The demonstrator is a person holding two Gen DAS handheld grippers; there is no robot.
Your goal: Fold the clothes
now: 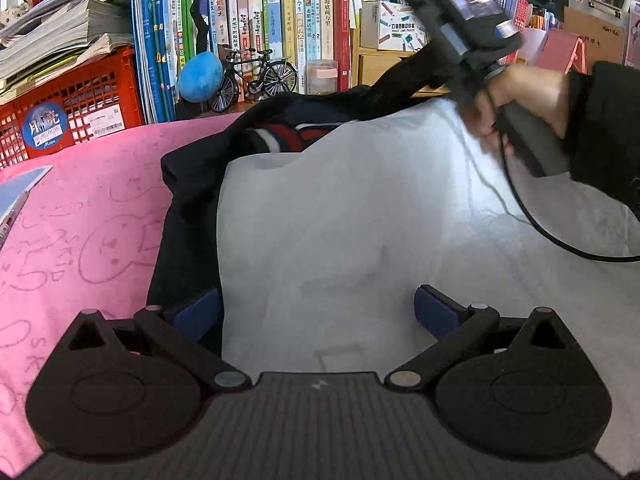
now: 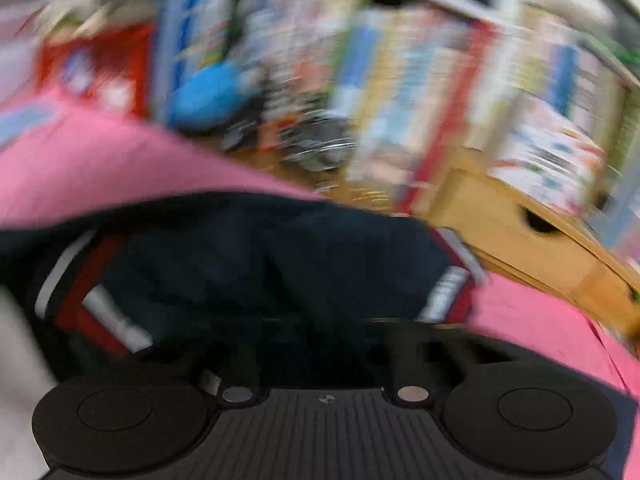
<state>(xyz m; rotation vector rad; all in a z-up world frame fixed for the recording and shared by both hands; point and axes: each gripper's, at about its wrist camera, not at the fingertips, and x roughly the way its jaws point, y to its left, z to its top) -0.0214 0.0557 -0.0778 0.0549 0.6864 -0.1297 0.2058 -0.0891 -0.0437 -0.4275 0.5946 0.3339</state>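
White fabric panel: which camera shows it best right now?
Left wrist view: the white fabric panel fills the frame, sharp, overlapping the dark garment. The right wrist view is motion-blurred and catches only a pale sliver at its left edge.

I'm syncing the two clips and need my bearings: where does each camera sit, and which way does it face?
Left wrist: on the left tongs, jaws open, looking down over a white garment lying on a navy jacket toward a bookshelf; the person's right hand shows, holding the right tongs.
Right wrist: on the right tongs, shut, blurred, aimed over the navy jacket at the bookshelf; no hand shows.
Shared: the jacket, pink cloth, blue ball, shelf.
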